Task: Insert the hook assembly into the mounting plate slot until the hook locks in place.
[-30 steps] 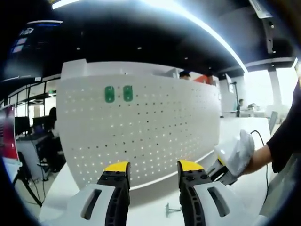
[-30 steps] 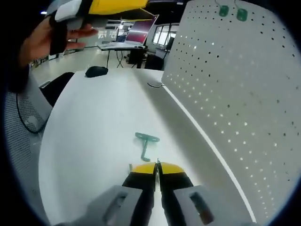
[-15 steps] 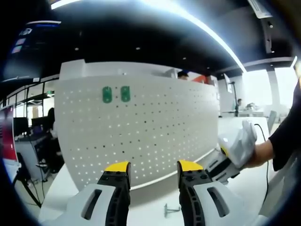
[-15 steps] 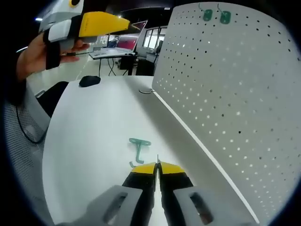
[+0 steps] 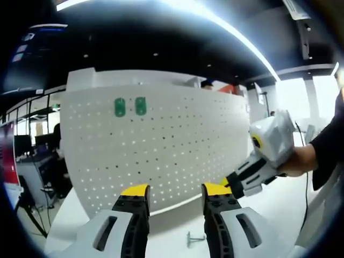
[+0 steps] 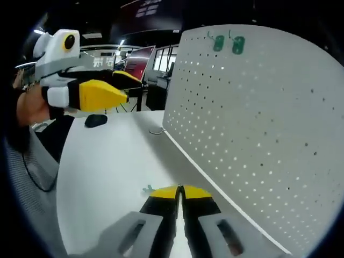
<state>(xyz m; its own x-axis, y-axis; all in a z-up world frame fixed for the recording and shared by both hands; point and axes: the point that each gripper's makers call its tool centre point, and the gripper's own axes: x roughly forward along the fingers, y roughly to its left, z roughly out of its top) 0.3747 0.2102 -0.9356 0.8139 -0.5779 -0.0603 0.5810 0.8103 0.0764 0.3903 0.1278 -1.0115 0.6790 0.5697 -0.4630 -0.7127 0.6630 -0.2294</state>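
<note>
Room: open office with dark ceiling and a bright light strip across the top of the left gripper view; desks and monitors sit at the left edge of both views.
Tabletop (image 6: 107,161): white and mostly bare, running from lower left to centre in the right gripper view; it carries the board and the loose part, so both stay within reach of either hand.
Mouse (image 6: 97,120): dark, at the left of the right gripper view, well apart from the work.
Pegboard (image 5: 161,145): white perforated mounting plate standing upright on the tabletop, filling the middle of the left gripper view and the right half of the right gripper view (image 6: 252,107); upright so hooks can hang from its holes.
Green hooks (image 5: 130,106): two already seated side by side near the board's upper left; in the right gripper view they sit at top centre (image 6: 228,43). I judge they mark the row for the next one.
Left gripper (image 5: 174,191): jaws apart and holding nothing, bottom centre, aimed at the board; seen from the other camera at upper left (image 6: 99,94), raised above the tabletop.
Hook assembly (image 5: 194,237): lies flat on the tabletop at the bottom of the frame, just in front of the board; its green tip peeks out left of the jaws in the right gripper view (image 6: 147,189). Not yet picked up.
Right gripper (image 6: 179,191): jaws pressed together on nothing, bottom centre, near the hook; in the left gripper view it enters from the right (image 5: 228,184), held by a hand (image 5: 295,164).
</note>
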